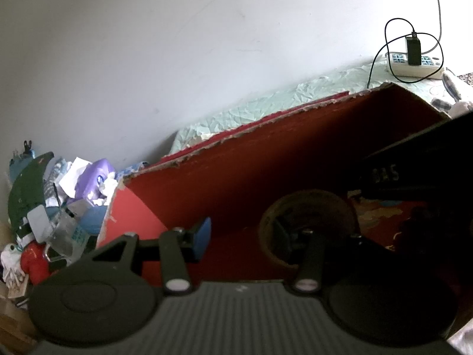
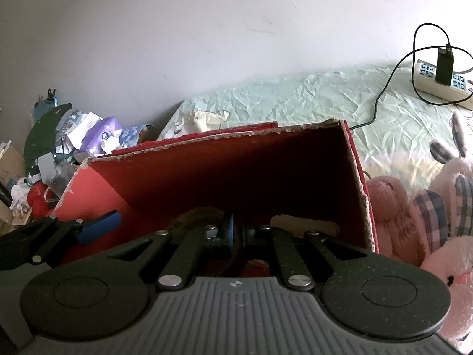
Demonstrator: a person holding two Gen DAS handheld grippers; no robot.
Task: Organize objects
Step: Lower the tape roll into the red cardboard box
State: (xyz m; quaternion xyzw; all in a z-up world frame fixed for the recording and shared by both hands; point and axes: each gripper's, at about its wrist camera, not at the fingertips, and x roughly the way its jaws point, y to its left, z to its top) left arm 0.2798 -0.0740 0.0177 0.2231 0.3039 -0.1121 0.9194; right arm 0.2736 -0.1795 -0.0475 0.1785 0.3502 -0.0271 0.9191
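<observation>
A brown tape roll (image 1: pixel 307 227) is sitting on the floor of a torn red cardboard box (image 2: pixel 224 162) on a pale green bedsheet (image 2: pixel 325 103). The left gripper (image 1: pixel 245 236) is hanging parted beside it, grasping nothing. The right gripper (image 2: pixel 236 230) is clenched, though whether on the roll's rim is unclear. Pink plush toys (image 2: pixel 428 216) are lying right of the box

Legible marking noted: pale characters reading roughly "DAS" on dark object (image 1: pixel 414 174) at right side of red box (image 1: pixel 266 159). Remaining print too blurred.
</observation>
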